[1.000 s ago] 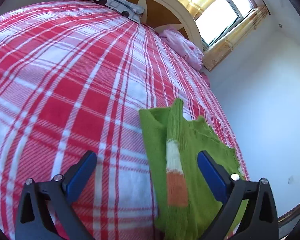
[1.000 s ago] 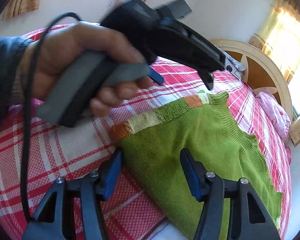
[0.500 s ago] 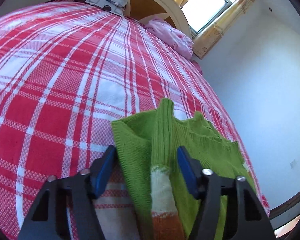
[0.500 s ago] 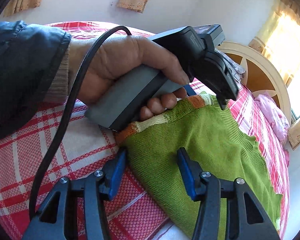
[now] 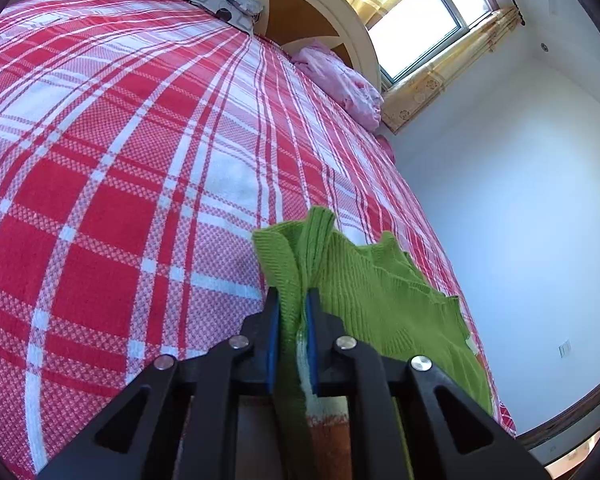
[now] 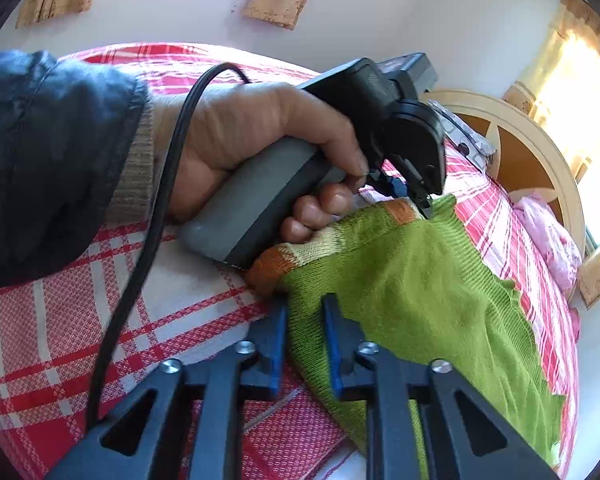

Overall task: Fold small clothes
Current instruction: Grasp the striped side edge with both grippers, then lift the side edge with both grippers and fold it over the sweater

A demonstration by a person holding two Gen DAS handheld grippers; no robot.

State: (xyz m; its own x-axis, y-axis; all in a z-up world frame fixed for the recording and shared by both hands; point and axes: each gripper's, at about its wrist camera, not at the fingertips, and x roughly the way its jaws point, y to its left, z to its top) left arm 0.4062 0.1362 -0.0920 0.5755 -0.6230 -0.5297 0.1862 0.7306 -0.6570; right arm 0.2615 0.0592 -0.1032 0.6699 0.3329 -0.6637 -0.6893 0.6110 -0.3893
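A small green knitted sweater [image 5: 380, 292] with a cream and orange band [image 6: 300, 254] lies on the red and white checked bedspread [image 5: 120, 160]. In the left wrist view my left gripper [image 5: 293, 298] is closing, its blue pads pinching a raised fold of the green knit. The right wrist view shows that same left gripper [image 6: 424, 204] in a person's hand [image 6: 252, 136] at the sweater's far corner. My right gripper [image 6: 304, 308] is closing too, with the sweater's [image 6: 420, 288] near edge pressed between its pads.
A patterned pillow [image 5: 220, 0] and a pink pillow [image 5: 340, 80] lie at the round headboard [image 5: 320, 12]. The wall [image 5: 520, 200] runs close along the bed's right side. A black cable [image 6: 148, 220] trails from the left hand across the bedspread.
Both grippers went from wide open to pinched on the green sweater. The left gripper moved in onto the sweater's edge fold, which now stands up between its pads.
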